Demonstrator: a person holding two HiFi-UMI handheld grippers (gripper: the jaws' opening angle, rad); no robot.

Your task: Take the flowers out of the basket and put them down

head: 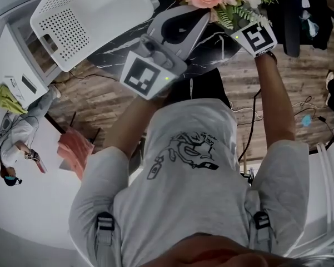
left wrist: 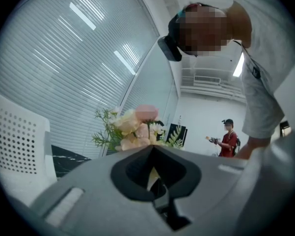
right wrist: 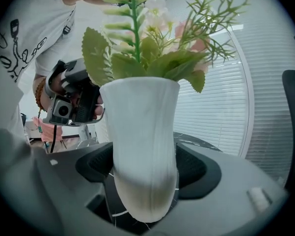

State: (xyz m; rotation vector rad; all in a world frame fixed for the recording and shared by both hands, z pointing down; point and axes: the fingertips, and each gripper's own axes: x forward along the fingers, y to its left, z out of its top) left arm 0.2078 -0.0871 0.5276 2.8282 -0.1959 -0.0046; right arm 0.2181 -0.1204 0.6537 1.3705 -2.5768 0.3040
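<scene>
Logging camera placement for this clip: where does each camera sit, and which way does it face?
Head view: on the person's head, facing steeply down at the black table; grey T-shirt and forearms show.
Left gripper view: on the left gripper, facing along its jaws toward the flowers; the person's torso shows.
Right gripper view: on the right gripper, facing the white vase it grips; their T-shirt and left arm show.
Shared: flowers in all three; left gripper in head and right gripper views.

left hand-held gripper: jaws seemingly together | right hand-held gripper: clamped on vase
</scene>
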